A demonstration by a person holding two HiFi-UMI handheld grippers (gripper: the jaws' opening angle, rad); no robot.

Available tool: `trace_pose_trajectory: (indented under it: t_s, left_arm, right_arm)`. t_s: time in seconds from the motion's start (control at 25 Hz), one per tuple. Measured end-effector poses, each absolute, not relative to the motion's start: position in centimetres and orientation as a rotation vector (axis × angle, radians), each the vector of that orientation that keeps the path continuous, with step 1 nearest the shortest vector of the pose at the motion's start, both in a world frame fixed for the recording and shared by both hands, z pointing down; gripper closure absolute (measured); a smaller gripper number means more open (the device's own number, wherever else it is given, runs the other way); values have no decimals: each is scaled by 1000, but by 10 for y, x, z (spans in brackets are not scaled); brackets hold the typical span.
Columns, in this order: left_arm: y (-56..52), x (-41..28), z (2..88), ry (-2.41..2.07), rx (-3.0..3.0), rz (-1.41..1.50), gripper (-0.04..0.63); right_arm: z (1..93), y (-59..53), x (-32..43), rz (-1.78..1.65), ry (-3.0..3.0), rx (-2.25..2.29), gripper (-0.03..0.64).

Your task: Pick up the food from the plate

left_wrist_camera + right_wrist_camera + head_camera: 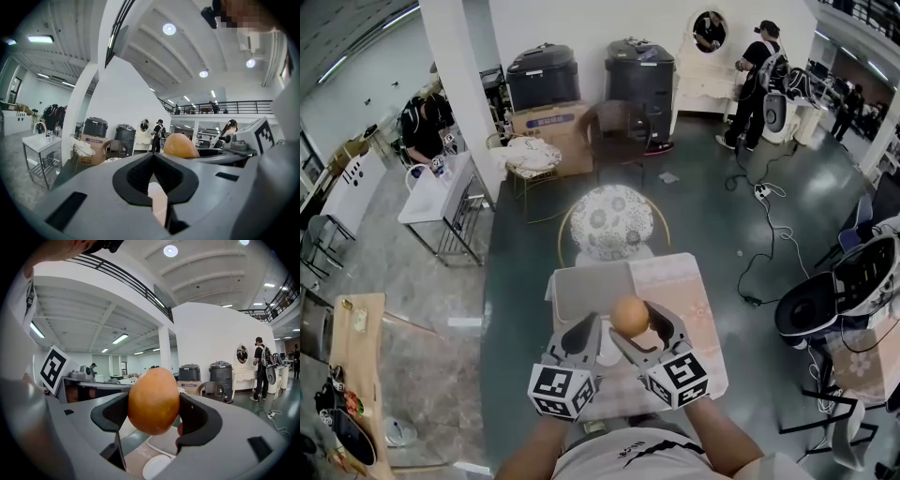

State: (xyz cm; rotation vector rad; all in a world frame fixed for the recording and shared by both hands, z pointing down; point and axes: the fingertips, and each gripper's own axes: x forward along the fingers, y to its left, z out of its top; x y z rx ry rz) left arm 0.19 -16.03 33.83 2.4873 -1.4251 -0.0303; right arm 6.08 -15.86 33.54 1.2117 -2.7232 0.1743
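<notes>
A round orange fruit [630, 315] is held up above the table, and my right gripper [632, 325] is shut on it. In the right gripper view the fruit [153, 401] fills the gap between the two black pads [197, 420], gripped at its sides. My left gripper [592, 324] hangs just left of the fruit, its jaws together with nothing between them. The left gripper view shows the fruit [179, 146] just beyond those closed tips [152, 158]. Below the fruit lies a white plate [156, 468], partly hidden by the jaws.
The table has a pink patterned cloth [677, 281] with a grey board [586, 285] on its left half. Beyond it stand a round patterned table [611, 220], a dark chair [619, 131] and two black bins [542, 75]. Cables [764, 234] trail over the floor to the right.
</notes>
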Motion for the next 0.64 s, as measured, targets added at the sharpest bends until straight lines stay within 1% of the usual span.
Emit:
trace_pose_trajectory:
  t_s: [0.64]
  left_arm:
    - [-167,4,334,-1460,2488,-28,589]
  right_arm:
    - [333,-166,62,162,-2735,1199,293]
